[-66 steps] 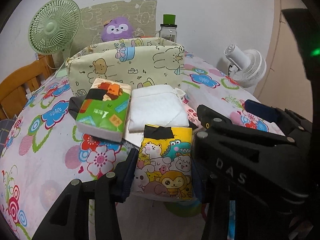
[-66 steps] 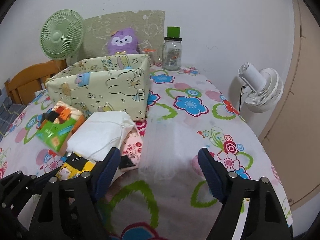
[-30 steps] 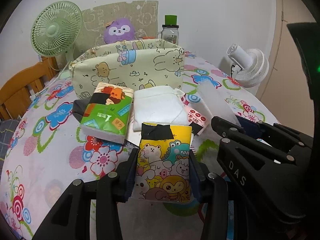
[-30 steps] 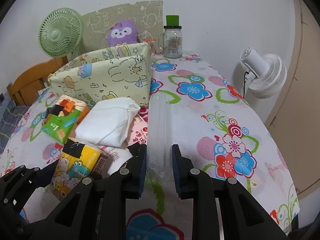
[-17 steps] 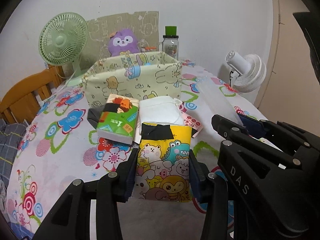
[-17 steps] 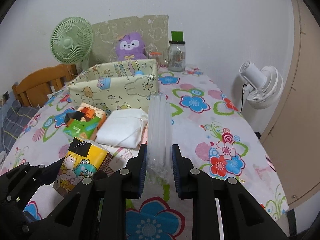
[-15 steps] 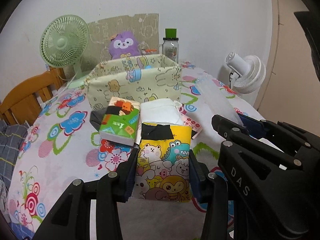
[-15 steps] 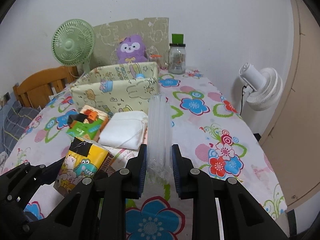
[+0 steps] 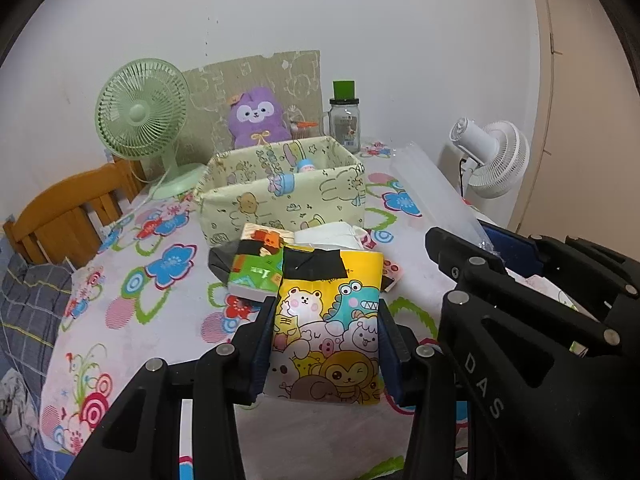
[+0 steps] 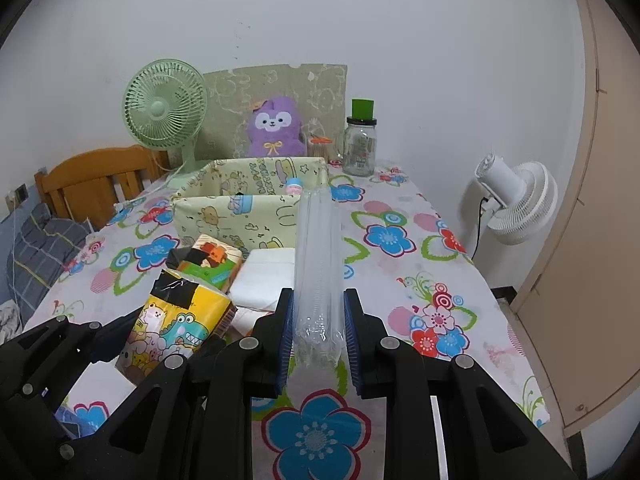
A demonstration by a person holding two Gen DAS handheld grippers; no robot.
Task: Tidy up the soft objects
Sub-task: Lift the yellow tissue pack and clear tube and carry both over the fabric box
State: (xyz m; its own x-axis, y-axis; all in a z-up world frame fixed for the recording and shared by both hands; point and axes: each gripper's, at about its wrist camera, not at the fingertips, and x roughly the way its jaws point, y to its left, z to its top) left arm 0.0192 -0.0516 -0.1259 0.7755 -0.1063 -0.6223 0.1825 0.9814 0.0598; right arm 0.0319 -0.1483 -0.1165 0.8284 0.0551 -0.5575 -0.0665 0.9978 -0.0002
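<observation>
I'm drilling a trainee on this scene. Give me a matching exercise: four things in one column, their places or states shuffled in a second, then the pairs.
Things:
1. yellow cartoon tissue pack
2. clear plastic sleeve
3. purple plush toy
4. green tissue pack

Places or states:
A. lying on the flowered tablecloth in front of the fabric bin
B. clamped in the left tool
C. sitting behind the fabric bin, near the wall
D. clamped in the right tool

Pairs: 1-B, 2-D, 3-C, 4-A
</observation>
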